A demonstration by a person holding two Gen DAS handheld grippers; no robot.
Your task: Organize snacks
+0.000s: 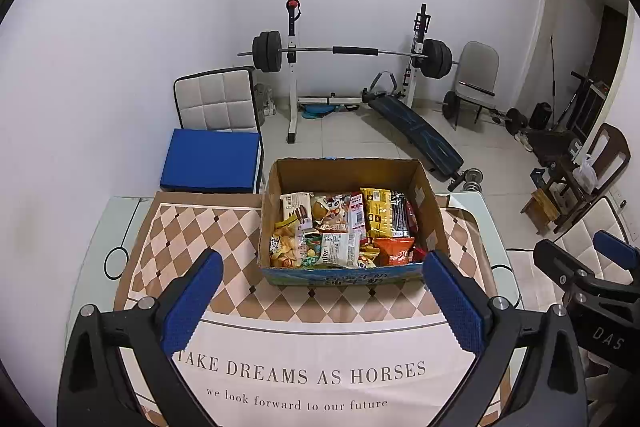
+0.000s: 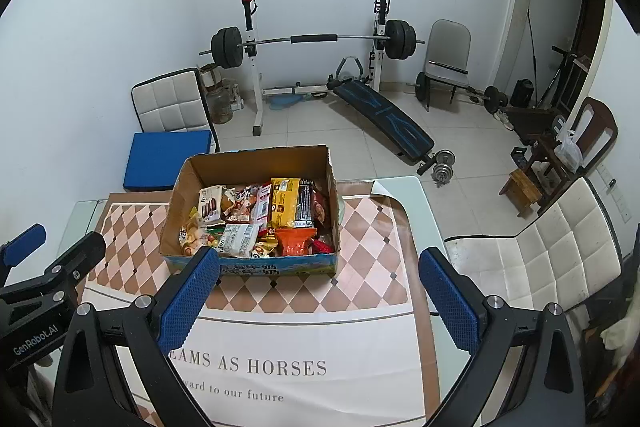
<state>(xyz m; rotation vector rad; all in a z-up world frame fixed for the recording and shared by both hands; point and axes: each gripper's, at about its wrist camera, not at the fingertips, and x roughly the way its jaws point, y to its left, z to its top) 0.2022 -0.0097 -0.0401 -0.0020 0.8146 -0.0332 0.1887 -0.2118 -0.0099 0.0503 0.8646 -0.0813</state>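
Note:
An open cardboard box [image 1: 430, 205] [image 2: 182, 183] stands on the checked cloth in the middle of the table, filled with several snack packets: an orange bag [image 1: 394, 251] [image 2: 294, 241], a yellow packet [image 1: 376, 213] [image 2: 285, 201] and a white biscuit pack [image 1: 297, 209] [image 2: 210, 207] among them. My left gripper [image 1: 322, 273] hovers open just short of the box's near wall, nothing between its blue pads. My right gripper [image 2: 319, 269] is open too, level with the box's near right corner. Each gripper shows at the edge of the other's view.
The cloth [image 1: 304, 375] with printed words covers a glass table [image 1: 100, 227]. A white padded chair [image 2: 540, 259] stands to the right, another with a blue cushion [image 1: 212, 165] behind the table. A barbell rack [image 1: 344, 51], a bench and dumbbells fill the floor beyond.

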